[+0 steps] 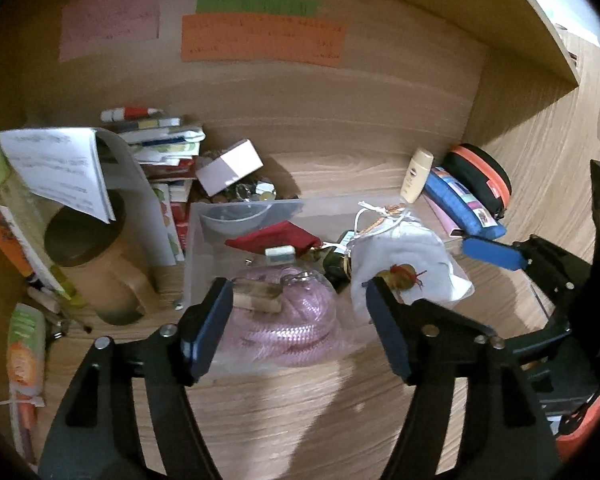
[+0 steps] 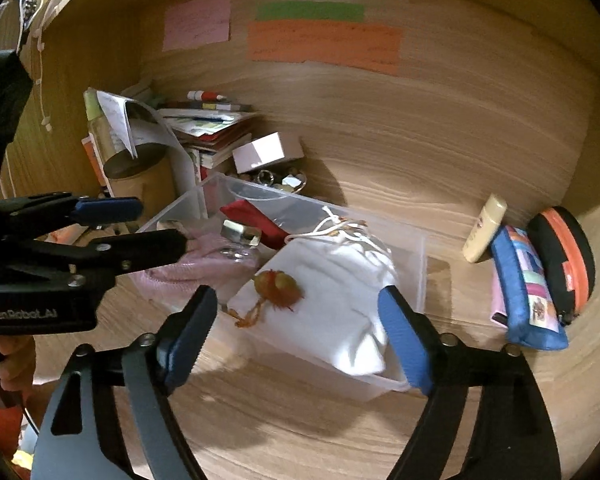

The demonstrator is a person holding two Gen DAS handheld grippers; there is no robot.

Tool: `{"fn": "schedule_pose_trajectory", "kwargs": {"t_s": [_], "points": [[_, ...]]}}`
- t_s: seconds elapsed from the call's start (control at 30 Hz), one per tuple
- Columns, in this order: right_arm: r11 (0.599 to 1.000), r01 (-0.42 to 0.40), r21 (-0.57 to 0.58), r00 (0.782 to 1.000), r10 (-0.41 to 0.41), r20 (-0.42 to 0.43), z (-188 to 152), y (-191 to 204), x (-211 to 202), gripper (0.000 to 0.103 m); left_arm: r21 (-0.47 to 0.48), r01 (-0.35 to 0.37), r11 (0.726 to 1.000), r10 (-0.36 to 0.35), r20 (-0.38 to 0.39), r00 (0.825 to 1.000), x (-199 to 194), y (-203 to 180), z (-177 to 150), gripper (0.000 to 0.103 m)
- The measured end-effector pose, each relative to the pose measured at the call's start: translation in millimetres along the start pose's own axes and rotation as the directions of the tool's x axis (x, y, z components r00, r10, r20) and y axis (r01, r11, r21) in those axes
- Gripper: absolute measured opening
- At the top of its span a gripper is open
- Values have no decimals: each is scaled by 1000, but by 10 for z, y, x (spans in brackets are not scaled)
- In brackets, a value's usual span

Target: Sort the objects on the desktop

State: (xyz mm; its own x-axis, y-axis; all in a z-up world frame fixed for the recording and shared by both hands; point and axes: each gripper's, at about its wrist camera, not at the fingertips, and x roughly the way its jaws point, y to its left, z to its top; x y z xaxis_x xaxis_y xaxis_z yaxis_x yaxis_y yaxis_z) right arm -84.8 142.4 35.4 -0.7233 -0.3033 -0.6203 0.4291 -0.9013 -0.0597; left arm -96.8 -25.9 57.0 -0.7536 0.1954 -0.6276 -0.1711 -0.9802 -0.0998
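Wood-grain desk (image 2: 340, 420) in a wooden alcove; pink, green and orange notes on the back wall. Clear plastic bin (image 2: 418, 264) mid-desk is the landmark: white drawstring pouch (image 2: 340, 300) inside it, pink rope coil (image 1: 292, 328) beside it. Left gripper (image 1: 300, 320) and right gripper (image 2: 296, 340) in front of the bin, fingers apart, gripping nothing.

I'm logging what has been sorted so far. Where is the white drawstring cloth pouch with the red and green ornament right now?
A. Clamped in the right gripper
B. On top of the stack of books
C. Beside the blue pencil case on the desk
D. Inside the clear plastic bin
D: the white drawstring cloth pouch lies inside the clear plastic bin, and the right gripper stands open in front of it, pads not pressing on it.
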Motion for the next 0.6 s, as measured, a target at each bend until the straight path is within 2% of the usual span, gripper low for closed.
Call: {"fn": "schedule_pose_trajectory", "kwargs": {"t_s": [0.23, 0.6], "points": [[1000, 18, 10, 1000, -18, 23, -71, -77, -190, 84, 17, -76, 997, 76, 25, 997, -92, -82, -57, 93], [1000, 20, 23, 999, -22, 48, -204, -140, -431, 86, 28, -142, 989, 141, 46, 989, -161, -171, -154, 95]]}}
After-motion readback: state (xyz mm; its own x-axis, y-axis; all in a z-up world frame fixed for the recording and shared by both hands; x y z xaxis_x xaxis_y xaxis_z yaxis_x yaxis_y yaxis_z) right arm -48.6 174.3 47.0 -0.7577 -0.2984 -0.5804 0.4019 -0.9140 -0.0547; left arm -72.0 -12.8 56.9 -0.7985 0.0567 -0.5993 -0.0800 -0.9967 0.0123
